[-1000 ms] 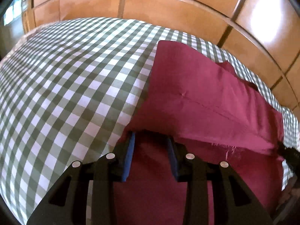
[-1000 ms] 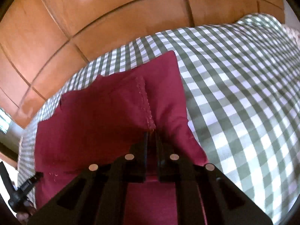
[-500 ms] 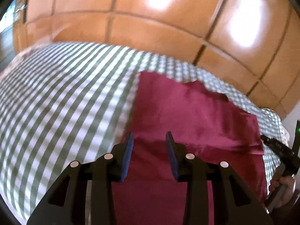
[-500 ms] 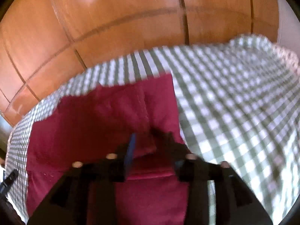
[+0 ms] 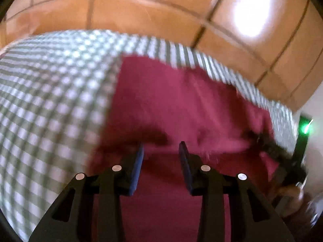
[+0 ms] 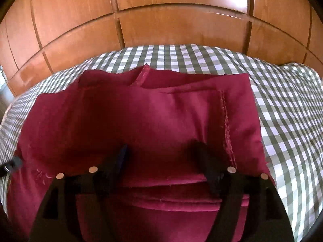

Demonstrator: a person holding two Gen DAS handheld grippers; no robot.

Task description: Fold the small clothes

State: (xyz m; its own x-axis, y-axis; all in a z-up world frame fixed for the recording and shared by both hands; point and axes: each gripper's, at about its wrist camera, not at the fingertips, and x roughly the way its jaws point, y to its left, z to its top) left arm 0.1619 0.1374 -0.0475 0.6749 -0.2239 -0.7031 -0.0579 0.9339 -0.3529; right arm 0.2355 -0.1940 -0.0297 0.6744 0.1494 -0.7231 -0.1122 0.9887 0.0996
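Both grippers released, right gripper (image 6: 161, 157) jaws opening, left gripper (image 5: 161, 157) parted: dark-red woven garment (image 6: 153, 121) fold laid on checked cloth (image 6: 282, 111); next likely regrasp an edge.

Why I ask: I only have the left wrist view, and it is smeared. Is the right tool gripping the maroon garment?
Observer: No. The right tool has its jaws opening wide over the maroon garment, and nothing is pinched between them.
Operator: Is the folded layer lying flat?
Observer: Mostly. A stitched seam runs down its right side, just beyond the tool's right finger.
Operator: And the far edge?
Observer: It is uneven. A seamed flap pokes up there against the checked sheet.
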